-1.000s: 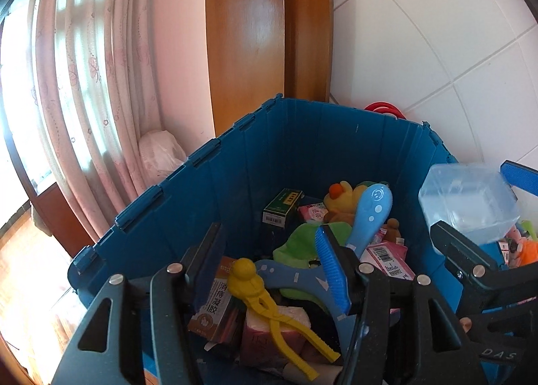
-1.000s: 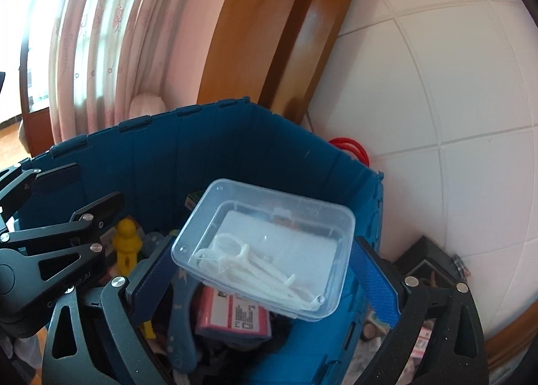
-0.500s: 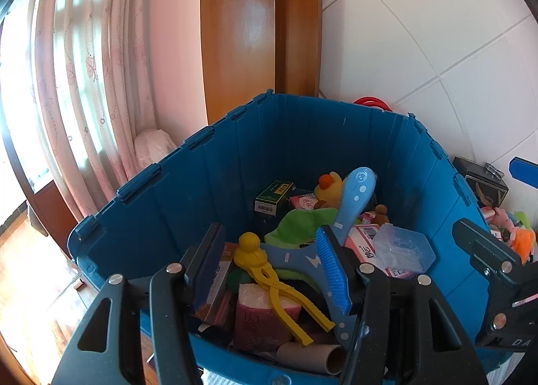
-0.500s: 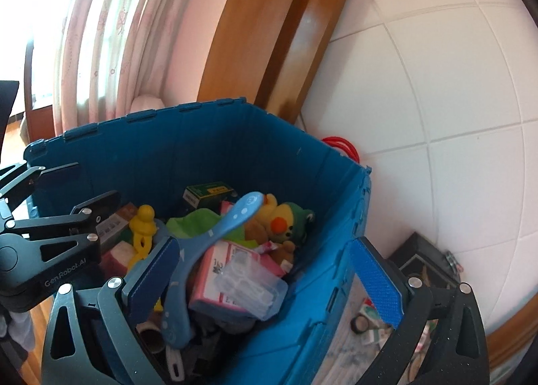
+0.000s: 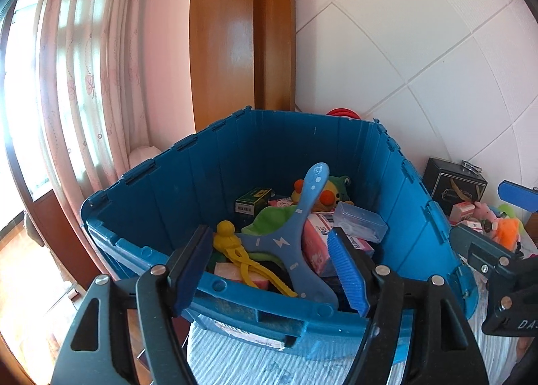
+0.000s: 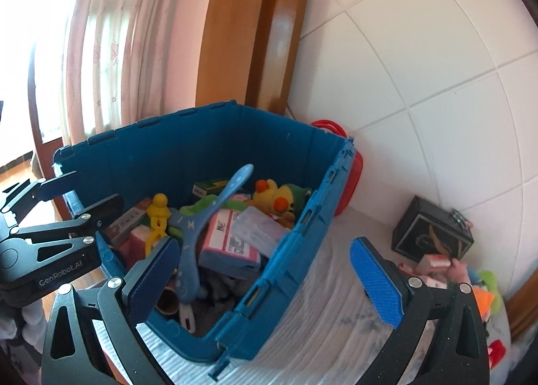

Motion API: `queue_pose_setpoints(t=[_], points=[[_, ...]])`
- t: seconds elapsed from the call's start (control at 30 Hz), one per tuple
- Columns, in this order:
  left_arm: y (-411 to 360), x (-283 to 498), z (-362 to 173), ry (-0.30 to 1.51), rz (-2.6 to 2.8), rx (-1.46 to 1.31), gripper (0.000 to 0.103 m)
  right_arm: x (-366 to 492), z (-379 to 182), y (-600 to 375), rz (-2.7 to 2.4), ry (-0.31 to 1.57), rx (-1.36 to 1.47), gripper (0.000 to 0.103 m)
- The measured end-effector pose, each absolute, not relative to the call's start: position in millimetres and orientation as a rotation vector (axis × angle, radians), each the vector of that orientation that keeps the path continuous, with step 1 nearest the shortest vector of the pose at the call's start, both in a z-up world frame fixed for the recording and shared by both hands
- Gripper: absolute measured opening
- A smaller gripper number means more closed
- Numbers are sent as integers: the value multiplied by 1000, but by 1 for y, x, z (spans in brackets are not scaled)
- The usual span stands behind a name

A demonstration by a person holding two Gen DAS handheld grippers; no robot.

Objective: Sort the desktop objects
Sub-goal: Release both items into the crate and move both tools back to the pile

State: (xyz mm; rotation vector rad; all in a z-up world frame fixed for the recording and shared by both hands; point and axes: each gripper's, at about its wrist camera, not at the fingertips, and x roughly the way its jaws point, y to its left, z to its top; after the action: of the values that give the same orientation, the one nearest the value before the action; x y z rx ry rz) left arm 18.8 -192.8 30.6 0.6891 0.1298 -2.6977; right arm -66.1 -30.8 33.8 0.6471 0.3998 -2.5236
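My clear plastic box (image 5: pixel 361 221) has dropped from my right tongs (image 6: pixel 272 270) into the blue crate (image 5: pixel 175 189) mid-frame, so both they and my widening left tongs (image 5: pixel 275 270) are apart, empty, free for the clutter at right.
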Motion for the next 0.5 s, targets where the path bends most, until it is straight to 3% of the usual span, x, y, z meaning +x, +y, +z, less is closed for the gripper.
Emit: queue_pose_setpoints(t=[0.5], points=[[-67,15,47,19,-2857,537,70,-63,32,110,-2660,220,650,103]])
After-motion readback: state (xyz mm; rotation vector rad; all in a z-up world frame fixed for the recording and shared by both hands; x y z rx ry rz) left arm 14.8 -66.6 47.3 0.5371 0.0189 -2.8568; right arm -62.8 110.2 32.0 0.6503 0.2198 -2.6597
